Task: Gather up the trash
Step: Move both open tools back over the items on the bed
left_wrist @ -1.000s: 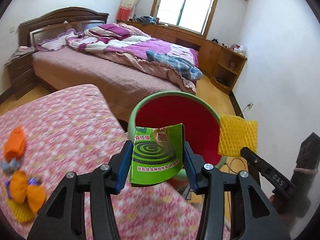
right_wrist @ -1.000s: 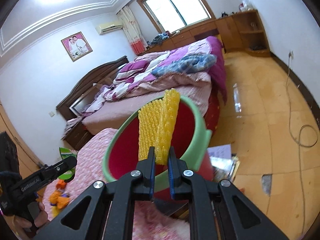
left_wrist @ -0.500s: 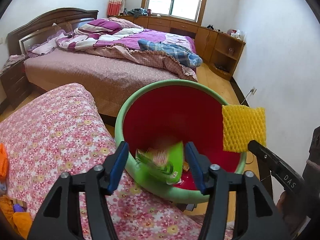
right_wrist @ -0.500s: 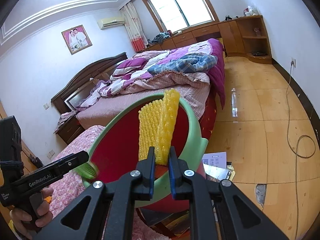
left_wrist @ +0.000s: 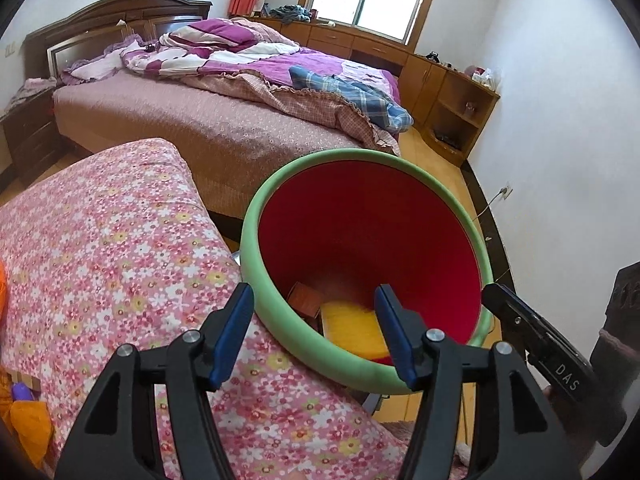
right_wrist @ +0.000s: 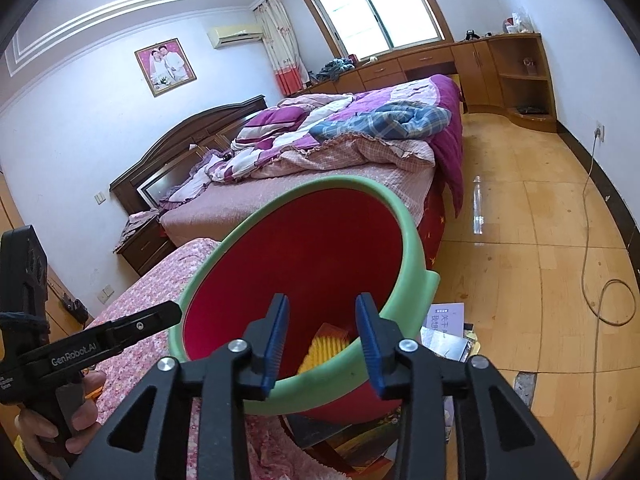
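left claw (left_wrist: 314, 330): hanging released, nothing between pads
right claw (right_wrist: 322, 344): jaws just been opening, nothing between them
yellow foam net (left_wrist: 350, 330): lying at the bottom of the bin (left_wrist: 360, 160)
handling: looking light, squashy; pinching an edge should do

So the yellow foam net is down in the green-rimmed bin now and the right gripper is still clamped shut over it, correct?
Not quite. The yellow foam net lies in the bin, but the right gripper is open with nothing between its jaws, which have just been opening. The right wrist view shows it.
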A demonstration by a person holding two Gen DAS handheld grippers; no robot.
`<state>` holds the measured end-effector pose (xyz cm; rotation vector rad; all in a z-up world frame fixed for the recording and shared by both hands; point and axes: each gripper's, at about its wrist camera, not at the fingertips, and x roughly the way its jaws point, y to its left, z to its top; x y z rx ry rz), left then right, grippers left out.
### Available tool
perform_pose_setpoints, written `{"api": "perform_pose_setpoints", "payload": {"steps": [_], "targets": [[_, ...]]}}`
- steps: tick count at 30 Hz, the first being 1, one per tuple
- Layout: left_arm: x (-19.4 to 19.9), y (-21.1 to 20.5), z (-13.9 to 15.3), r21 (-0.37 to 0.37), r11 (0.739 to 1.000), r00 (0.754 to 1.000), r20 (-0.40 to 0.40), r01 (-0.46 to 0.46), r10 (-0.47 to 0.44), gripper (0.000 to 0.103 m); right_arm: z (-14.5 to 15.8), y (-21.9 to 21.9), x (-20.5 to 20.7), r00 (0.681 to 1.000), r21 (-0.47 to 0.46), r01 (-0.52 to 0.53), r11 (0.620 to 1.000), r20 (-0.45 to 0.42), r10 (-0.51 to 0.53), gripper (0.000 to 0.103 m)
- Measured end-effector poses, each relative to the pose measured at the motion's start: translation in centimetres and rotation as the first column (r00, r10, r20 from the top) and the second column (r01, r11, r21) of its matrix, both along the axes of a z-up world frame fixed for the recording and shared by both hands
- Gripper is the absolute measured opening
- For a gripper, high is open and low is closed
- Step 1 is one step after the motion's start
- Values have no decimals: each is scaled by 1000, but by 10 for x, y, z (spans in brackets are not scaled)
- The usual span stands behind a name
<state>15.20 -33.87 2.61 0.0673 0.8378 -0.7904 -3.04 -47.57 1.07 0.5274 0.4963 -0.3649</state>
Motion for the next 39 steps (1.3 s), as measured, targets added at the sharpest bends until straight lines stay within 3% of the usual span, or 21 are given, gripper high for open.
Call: {"api": "perform_pose_setpoints", "payload": {"steps": [9,20,39], "targets": [[-17,20,14,-9,1000,1000,15,-14,14,63,3,2,-1,1000,-3,-4,1000,4,4,45],[-32,53,30,-13,998,998,26,-59,60,63,31,33,-5,999,-38,-38,999,18,39,51],[-54,164,64,-62,969,969,52,-238,242,63,81,121,-10,982,-84,-177,981,48,181,57]]}}
